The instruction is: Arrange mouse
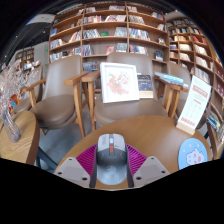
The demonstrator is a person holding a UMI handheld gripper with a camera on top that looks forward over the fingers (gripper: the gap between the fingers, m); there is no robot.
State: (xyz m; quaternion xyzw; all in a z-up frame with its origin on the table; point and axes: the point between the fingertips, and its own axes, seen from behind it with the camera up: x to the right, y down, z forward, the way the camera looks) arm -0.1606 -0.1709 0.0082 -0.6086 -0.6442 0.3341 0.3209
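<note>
A grey computer mouse [112, 158] with an orange mark by its wheel lies lengthwise between my fingers, its nose pointing away from me. My gripper [112, 166] is shut on the mouse, the magenta pads [88, 158] pressing on its left and right sides. It sits at the near edge of a round wooden table [150, 135]; I cannot tell whether it rests on the wood or is just above it.
A round blue disc [193, 155] lies on the table to the right, with a white upright leaflet stand [195, 105] behind it. Two wooden armchairs [55, 95] stand beyond the table; one holds an open magazine [119, 82]. Bookshelves [110, 30] fill the back.
</note>
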